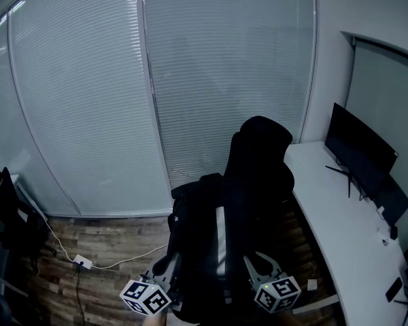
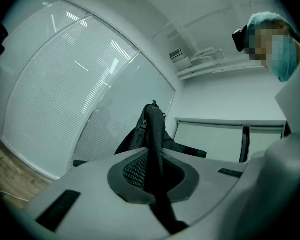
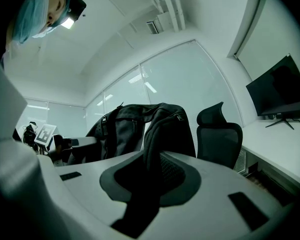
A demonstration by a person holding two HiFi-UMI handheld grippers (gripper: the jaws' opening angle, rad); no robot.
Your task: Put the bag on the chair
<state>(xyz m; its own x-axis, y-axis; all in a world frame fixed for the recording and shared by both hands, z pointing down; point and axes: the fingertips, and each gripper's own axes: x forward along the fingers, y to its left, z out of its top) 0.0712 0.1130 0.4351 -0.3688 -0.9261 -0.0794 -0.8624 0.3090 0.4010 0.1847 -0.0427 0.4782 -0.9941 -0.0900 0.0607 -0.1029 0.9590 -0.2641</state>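
Head view looks down on the black fabric bag (image 1: 202,243), a backpack, hanging in the air between the two grippers, directly in front of the black high-backed office chair (image 1: 262,158). The bag's dark bulk overlaps the chair's lower part, so whether the two touch cannot be told from above. In the right gripper view the chair shows just to the right of the bag and farther off.

The left gripper (image 1: 164,267) has the bag's left side. In the left gripper view its fingers are clenched tight on a narrow black strap (image 2: 154,149) that rises from between them to the bag's top. The right gripper (image 1: 256,263) has the other side, its fingers grasping a thicker padded black strap (image 3: 152,149) that fills the gap between them. Both grippers point level toward the chair.

Right of the chair runs a white counter (image 1: 340,229) carrying a dark flat monitor (image 1: 360,155). Below lies a wood-plank floor (image 1: 109,243) with a white plug block (image 1: 82,261) and its cable. Behind the chair, tall glass panels with pale slatted blinds (image 1: 211,66) close off the room.
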